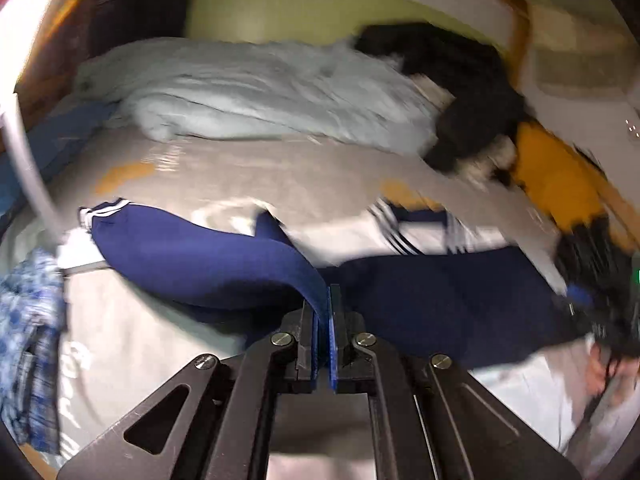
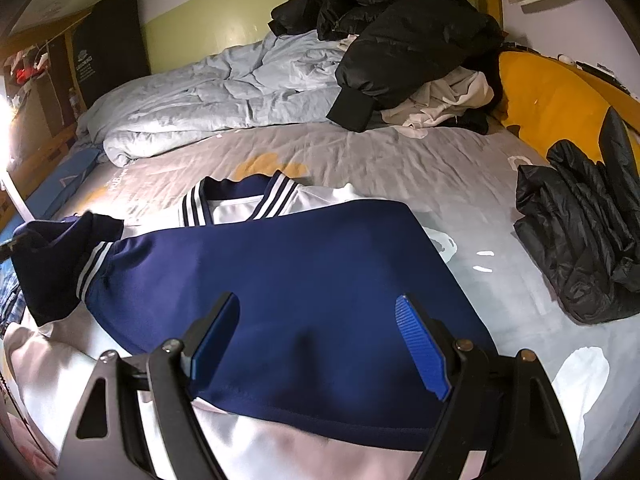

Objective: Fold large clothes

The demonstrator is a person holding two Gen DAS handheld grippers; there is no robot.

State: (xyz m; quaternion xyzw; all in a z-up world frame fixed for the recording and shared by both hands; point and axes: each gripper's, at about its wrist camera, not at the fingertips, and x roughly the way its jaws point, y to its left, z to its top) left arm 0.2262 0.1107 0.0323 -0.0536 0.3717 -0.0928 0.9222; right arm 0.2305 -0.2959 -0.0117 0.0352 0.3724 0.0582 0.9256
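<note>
Now folding the navy-and-white striped-trim jersey jacket (image 2: 288, 272) on the grey-sheeted bed (image 2: 400, 160).
Left hand-held gripper (image 1: 325, 300) is pinching its navy sleeve; right hand-held gripper (image 2: 320, 320) is hovering spread.

A: How is the left wrist view lit?
B: A white glare (image 1: 28, 12) is seen at the upper left; everything beyond the sharp fingers (image 1: 308, 344) is smeared by motion blur.
A: And the right wrist view?
B: It is rendered crisply, a bright patch is cast on the bed sheet (image 2: 132, 184), and straight lines are bent at the dark edges.
</note>
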